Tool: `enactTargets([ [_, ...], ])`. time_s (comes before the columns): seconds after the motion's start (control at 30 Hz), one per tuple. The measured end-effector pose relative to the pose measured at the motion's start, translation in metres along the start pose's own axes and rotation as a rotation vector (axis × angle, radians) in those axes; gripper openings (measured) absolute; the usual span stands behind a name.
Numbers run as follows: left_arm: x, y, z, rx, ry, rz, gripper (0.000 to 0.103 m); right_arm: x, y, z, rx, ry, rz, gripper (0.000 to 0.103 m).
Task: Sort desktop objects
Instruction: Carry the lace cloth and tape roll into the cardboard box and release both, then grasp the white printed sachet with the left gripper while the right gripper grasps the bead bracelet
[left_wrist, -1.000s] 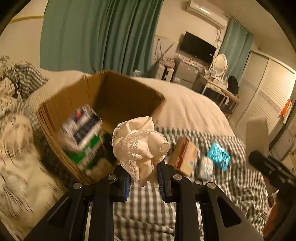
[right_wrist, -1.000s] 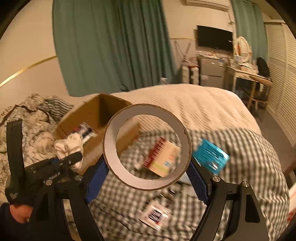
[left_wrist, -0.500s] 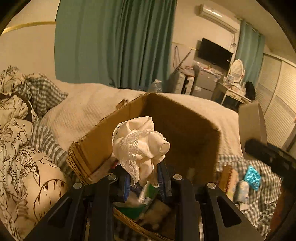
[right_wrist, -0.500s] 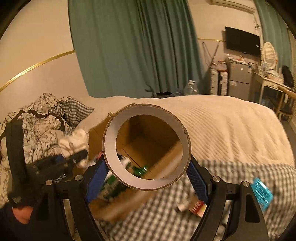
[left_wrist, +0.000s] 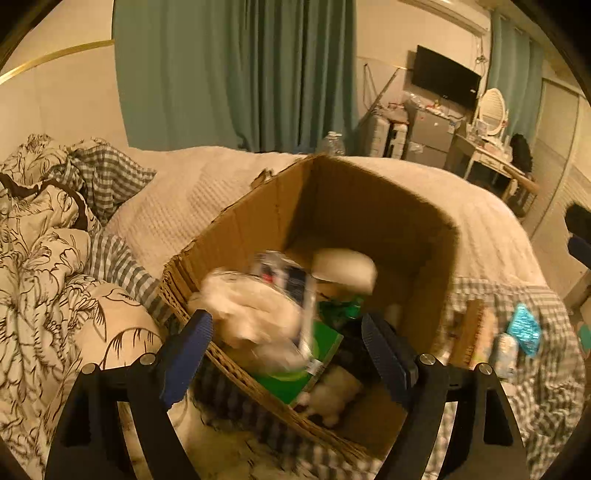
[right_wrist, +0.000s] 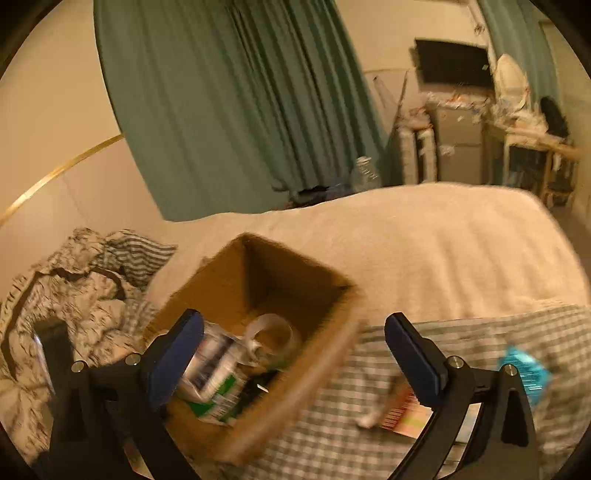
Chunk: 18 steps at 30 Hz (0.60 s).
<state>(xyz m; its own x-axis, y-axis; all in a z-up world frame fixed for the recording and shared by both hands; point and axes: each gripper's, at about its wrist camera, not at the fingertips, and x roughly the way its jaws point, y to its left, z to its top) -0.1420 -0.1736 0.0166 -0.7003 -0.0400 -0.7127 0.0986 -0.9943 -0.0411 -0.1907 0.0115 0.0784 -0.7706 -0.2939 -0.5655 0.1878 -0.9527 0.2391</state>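
1. Two sets of fingers are spreading apart, both released. The left gripper (left_wrist: 286, 347) sits at the lower middle of its frame; its blue fingers (left_wrist: 188, 350) press on nothing, with the blurred white cloth (left_wrist: 255, 314) loose between them over the cardboard box (left_wrist: 258, 221).
2. The right gripper (right_wrist: 293, 354), low in its frame, is empty too; its fingers (right_wrist: 410, 354) grip nothing.
3. Past the right gripper's left finger, the tape ring (right_wrist: 273, 332) lies inside the box (right_wrist: 325, 354), beside a blue-and-white packet and a green one (right_wrist: 214, 373).
4. In the left wrist view the ring (left_wrist: 343, 267) appears blurred at the frame's centre, above the green packet (left_wrist: 295, 373).
5. The box sits on a bed (right_wrist: 443, 240); its near corner rests on a checked blanket (right_wrist: 369, 435).
6. At the lower right of each frame, a teal packet (left_wrist: 522, 328) (right_wrist: 524, 369) and a barcoded card (right_wrist: 406, 413) lie on that blanket.
7. Rumpled floral bedding (left_wrist: 44, 258) fills the left side, and green curtains (left_wrist: 236, 74) hang at the top.
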Motion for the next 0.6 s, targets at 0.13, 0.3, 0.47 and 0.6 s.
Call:
enactTargets([
  [0.13,-0.039,-0.026,-0.001,0.017,-0.035,-0.042,0.086,-0.057,-0.025,-0.002,-0.031,-0.035,-0.088,0.099],
  [0.3,-0.073,-0.071,-0.018,0.024,-0.059,-0.119,0.095,-0.127,-0.064,-0.003,-0.008,-0.073,-0.191,0.099],
  [0.47,-0.072,-0.131,-0.067,0.045,-0.007,-0.193,0.095,-0.172,-0.112,-0.026,0.049,-0.105,-0.288,0.099],
  [0.6,-0.043,-0.175,-0.116,0.086,0.079,-0.215,0.095,-0.178,-0.157,-0.063,0.123,-0.075,-0.311,0.099],
])
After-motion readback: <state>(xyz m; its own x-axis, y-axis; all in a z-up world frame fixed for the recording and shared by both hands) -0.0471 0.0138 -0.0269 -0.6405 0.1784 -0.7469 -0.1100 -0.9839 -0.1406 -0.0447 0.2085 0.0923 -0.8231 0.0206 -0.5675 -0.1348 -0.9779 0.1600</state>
